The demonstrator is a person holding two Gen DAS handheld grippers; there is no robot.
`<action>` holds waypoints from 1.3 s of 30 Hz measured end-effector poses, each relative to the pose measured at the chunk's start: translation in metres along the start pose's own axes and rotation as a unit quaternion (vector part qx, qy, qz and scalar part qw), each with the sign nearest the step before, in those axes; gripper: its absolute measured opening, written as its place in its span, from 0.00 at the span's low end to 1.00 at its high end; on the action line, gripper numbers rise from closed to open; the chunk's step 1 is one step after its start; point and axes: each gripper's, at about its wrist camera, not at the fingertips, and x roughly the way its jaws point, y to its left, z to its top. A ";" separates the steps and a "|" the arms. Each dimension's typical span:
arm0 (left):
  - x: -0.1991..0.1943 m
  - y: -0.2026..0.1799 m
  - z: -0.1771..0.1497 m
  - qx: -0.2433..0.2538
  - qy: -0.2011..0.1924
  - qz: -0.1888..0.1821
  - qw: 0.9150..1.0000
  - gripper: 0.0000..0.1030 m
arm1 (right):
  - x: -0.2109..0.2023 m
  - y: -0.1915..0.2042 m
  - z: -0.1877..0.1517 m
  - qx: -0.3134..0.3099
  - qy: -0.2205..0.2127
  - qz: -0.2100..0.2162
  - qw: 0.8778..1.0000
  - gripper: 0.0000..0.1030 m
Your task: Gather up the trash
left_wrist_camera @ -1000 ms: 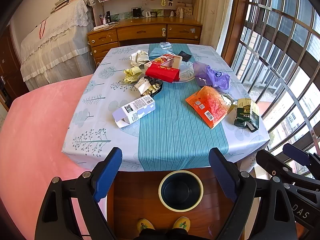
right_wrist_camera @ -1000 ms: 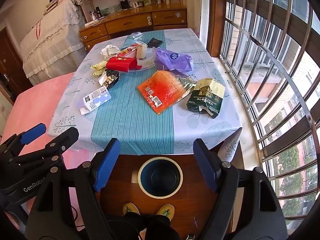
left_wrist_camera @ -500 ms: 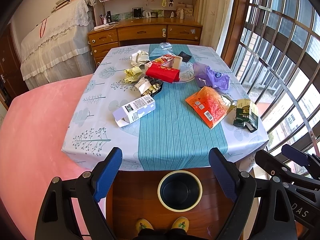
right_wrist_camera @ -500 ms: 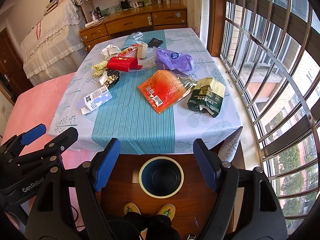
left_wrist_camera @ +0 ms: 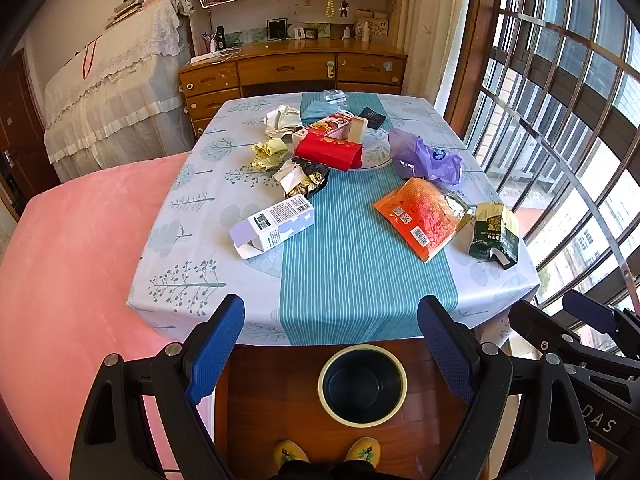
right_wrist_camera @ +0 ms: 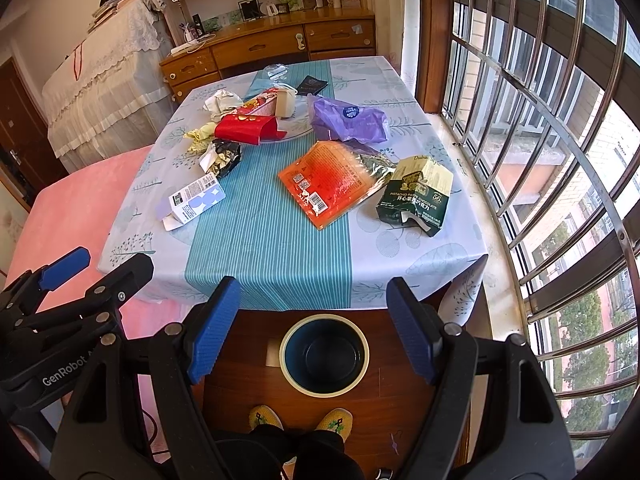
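Note:
Trash lies scattered on the table [left_wrist_camera: 352, 280]: a white box [left_wrist_camera: 276, 224], an orange packet [left_wrist_camera: 420, 216], a green chocolate packet [left_wrist_camera: 494, 232], a purple bag [left_wrist_camera: 428, 158], a red box [left_wrist_camera: 328, 152] and crumpled wrappers [left_wrist_camera: 302, 178]. A dark empty bin [left_wrist_camera: 362, 384] stands on the floor before the table. My left gripper [left_wrist_camera: 336, 344] is open and empty, held above the bin short of the table edge. My right gripper [right_wrist_camera: 316, 328] is open and empty, likewise above the bin [right_wrist_camera: 324, 354]. The orange packet [right_wrist_camera: 328, 178] and green packet [right_wrist_camera: 416, 196] lie ahead of it.
A pink bed [left_wrist_camera: 68, 256] lies left of the table. A barred window [right_wrist_camera: 540, 120] runs along the right. A wooden dresser [left_wrist_camera: 292, 70] stands behind the table. My feet in yellow slippers [left_wrist_camera: 326, 452] show below the bin.
Both grippers have drifted very slightly; the view is almost the same. Both stay open and empty.

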 end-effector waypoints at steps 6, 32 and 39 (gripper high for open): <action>0.002 0.005 0.002 -0.003 -0.002 0.002 1.000 0.87 | 0.001 0.000 0.002 0.000 0.000 0.000 1.000 0.72; 0.017 0.013 0.006 -0.020 0.005 0.013 1.000 0.87 | 0.015 0.007 0.018 -0.009 0.006 0.016 1.000 0.72; 0.017 0.014 0.004 -0.020 0.005 0.019 1.000 0.87 | 0.018 0.007 0.018 -0.010 0.005 0.026 1.000 0.72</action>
